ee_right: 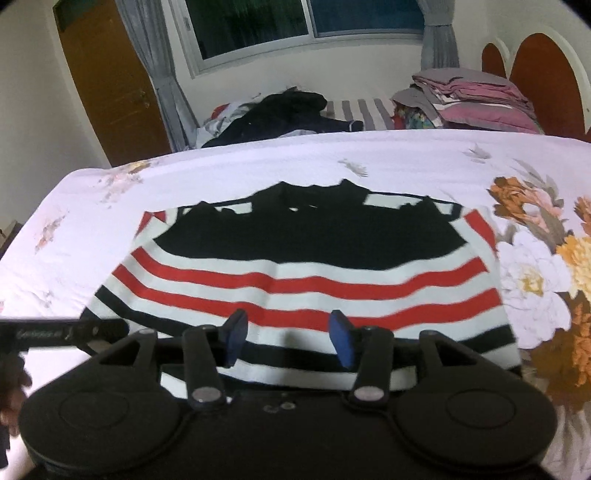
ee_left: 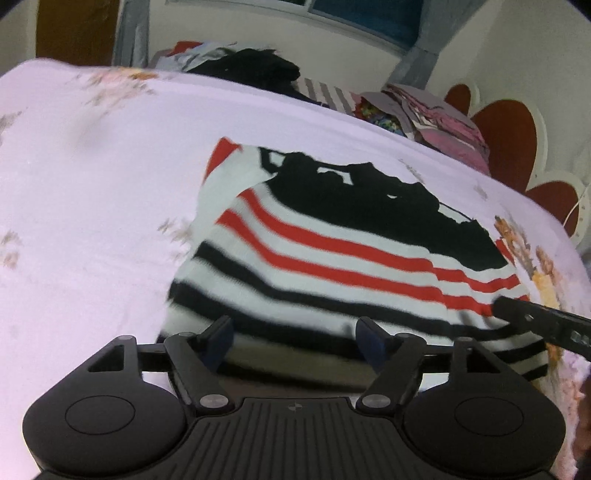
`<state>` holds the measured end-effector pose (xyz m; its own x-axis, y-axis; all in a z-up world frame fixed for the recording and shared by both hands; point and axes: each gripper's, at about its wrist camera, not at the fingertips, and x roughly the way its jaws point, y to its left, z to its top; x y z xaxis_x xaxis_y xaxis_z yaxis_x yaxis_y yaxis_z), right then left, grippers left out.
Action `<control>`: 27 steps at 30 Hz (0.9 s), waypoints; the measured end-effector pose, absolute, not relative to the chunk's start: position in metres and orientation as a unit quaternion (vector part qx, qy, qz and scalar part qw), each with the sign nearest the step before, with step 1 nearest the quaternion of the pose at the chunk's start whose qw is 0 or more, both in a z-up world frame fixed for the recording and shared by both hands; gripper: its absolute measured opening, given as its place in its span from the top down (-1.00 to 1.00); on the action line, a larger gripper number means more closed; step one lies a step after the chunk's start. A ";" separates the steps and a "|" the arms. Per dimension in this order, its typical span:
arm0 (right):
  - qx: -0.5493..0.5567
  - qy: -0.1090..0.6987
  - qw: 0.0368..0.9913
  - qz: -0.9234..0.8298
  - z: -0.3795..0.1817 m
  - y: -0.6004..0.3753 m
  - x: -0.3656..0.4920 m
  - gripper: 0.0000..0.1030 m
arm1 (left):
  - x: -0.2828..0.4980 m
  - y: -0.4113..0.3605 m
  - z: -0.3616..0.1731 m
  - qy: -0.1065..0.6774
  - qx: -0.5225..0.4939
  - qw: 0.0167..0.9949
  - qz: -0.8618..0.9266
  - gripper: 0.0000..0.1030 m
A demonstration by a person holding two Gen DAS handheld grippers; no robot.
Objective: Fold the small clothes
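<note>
Striped top (ee_right: 303,273) lay flat on the bed (ee_right: 221,166), on the pale floral sheet. Its black upper part and neckline pointed toward the window (ee_right: 306,22); its hem lay at the near edge of the bed, farthest from the window. Stripes ran crosswise, red bands nearer the window, black bands nearer the hem. It lay wider across than it was deep, long axis parallel to the window wall; sleeves appeared folded in over the chest.

Left tongs (ee_left: 295,339) stood apart over the hem, nothing between the pads. Right tongs (ee_right: 288,336) also stood apart above the hem stripes, pads clear of the cloth.

Between the top and the window: a dark heap of clothes (ee_right: 280,110) and a stack of folded pink and grey bedding (ee_right: 480,99).

Writing showed on the side of the other tool's arm in the right wrist view, too blurred to read.
</note>
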<state>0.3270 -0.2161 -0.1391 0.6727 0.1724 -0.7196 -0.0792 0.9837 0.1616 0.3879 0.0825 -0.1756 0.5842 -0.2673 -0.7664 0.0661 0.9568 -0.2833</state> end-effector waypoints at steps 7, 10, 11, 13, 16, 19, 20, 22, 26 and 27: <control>0.062 0.405 0.910 0.065 -0.151 -0.198 0.330 0.10 | 0.366 0.117 -0.194 0.472 -0.224 0.849 -0.082 -0.42; 0.063 0.408 0.908 0.069 -0.154 -0.192 0.331 0.09 | 0.365 0.122 -0.211 0.473 -0.283 0.829 -0.094 -0.42; 0.062 0.409 0.908 0.068 -0.155 -0.191 0.331 0.09 | 0.368 0.123 -0.216 0.471 -0.301 0.824 -0.095 -0.42; 0.066 0.413 0.906 0.067 -0.158 -0.190 0.332 0.09 | 0.374 0.124 -0.228 0.467 -0.335 0.813 -0.096 -0.42; 0.064 0.413 0.906 0.062 -0.159 -0.189 0.333 0.09 | 0.382 0.127 -0.244 0.447 -0.388 0.800 -0.094 -0.42; 0.060 0.411 0.908 0.058 -0.160 -0.189 0.337 0.09 | 0.391 0.128 -0.253 0.417 -0.411 0.805 -0.098 -0.42; 0.057 0.410 0.909 0.056 -0.161 -0.189 0.339 0.09 | 0.393 0.126 -0.256 0.409 -0.413 0.807 -0.100 -0.42; 0.053 0.407 0.911 0.047 -0.162 -0.189 0.345 0.09 | 0.400 0.124 -0.259 0.392 -0.416 0.814 -0.099 -0.42; 0.076 0.405 0.911 0.029 -0.167 -0.196 0.360 0.08 | 0.414 0.115 -0.262 0.376 -0.411 0.824 -0.098 -0.41; 0.077 0.408 0.910 0.019 -0.170 -0.197 0.363 0.08 | 0.418 0.116 -0.263 0.375 -0.413 0.825 -0.097 -0.41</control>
<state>0.3631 -0.1972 -0.1696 0.6668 0.0970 -0.7389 0.0282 0.9875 0.1550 0.4184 0.1159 -0.2625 0.7001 -0.4687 -0.5386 -0.1500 0.6410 -0.7528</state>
